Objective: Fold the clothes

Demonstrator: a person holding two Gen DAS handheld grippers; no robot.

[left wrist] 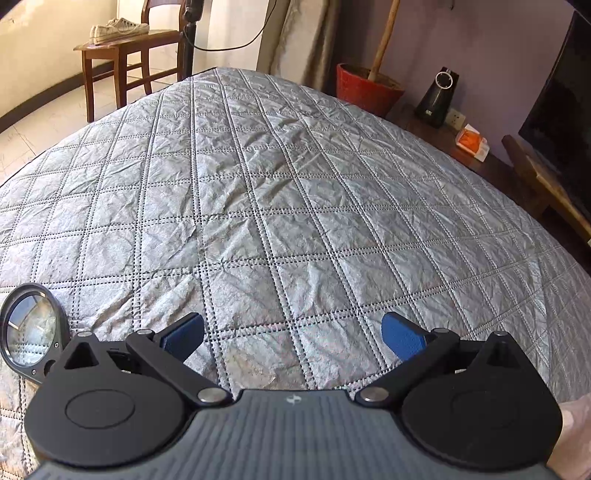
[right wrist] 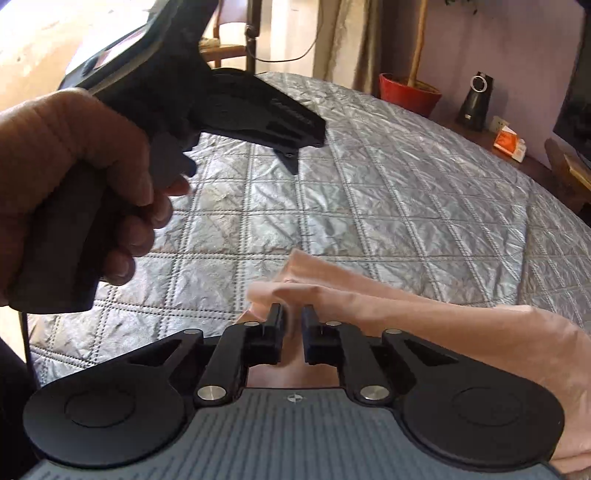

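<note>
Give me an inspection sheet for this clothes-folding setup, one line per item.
Surface: grey quilted bedspread, creased, covering the bed.
Job's things: pink garment, bunched at the near right; nothing else to fold seen.
Clutter: nothing seen on the bedspread apart from the garment.
Grippers: left claw open over bare quilt, held in a hand; right claw shut on a fold of the garment.
Cables: a black cord loops from a black stand beyond the bed.
Surroundings: wooden chair with white sneakers; red pot; black speaker; orange box.
</note>
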